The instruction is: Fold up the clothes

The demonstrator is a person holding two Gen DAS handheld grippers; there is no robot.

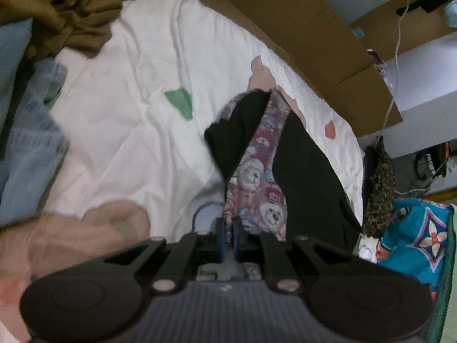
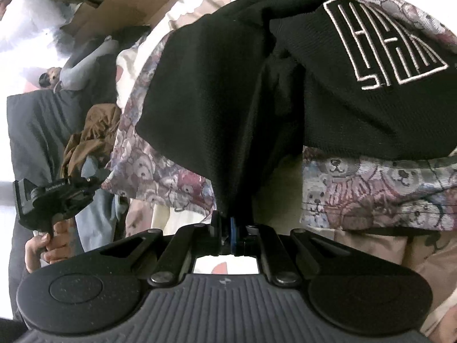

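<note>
A black garment (image 1: 302, 165) with a teddy-bear print lining (image 1: 257, 171) hangs above the white sheet. In the left wrist view my left gripper (image 1: 228, 227) is shut on the bear-print edge, and the cloth runs away from it toward the far side. In the right wrist view my right gripper (image 2: 230, 223) is shut on a bunched fold of the black garment (image 2: 228, 91). A white outlined logo (image 2: 391, 40) shows at the upper right of that view. The left gripper (image 2: 95, 181) appears at the left there, held by a hand (image 2: 48, 245), pinching the lining's corner.
The white sheet (image 1: 128, 108) has green and red patches. A brown garment (image 1: 65, 11), jeans (image 1: 31, 131) and a pink garment (image 1: 71, 240) lie around it. A cardboard box (image 1: 314, 43) borders the far side; a teal patterned bag (image 1: 422, 237) stands at the right.
</note>
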